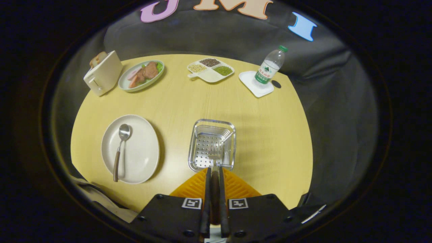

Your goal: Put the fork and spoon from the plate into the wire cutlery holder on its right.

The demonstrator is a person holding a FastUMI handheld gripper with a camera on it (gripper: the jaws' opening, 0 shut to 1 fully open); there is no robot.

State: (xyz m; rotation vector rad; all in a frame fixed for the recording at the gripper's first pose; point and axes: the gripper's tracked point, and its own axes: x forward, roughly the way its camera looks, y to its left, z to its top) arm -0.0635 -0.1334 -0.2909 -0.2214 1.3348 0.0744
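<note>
Fork (214,168) upright in gripper (215,173)

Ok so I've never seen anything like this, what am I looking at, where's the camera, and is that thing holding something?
This is no robot: a person carries a two-finger gripper by hand. The camera rides on it and looks forward along its fingers, hence the round, bulging picture. The fingers are closed on a brown handle, apparently the fork, whose metal end reaches over the wire cutlery holder just ahead. Beside the holder, a white plate carries the spoon. Both stand on a yellow table. Along its far side are a toaster, a plate of food, a divided dish of grains and a water bottle.
</note>
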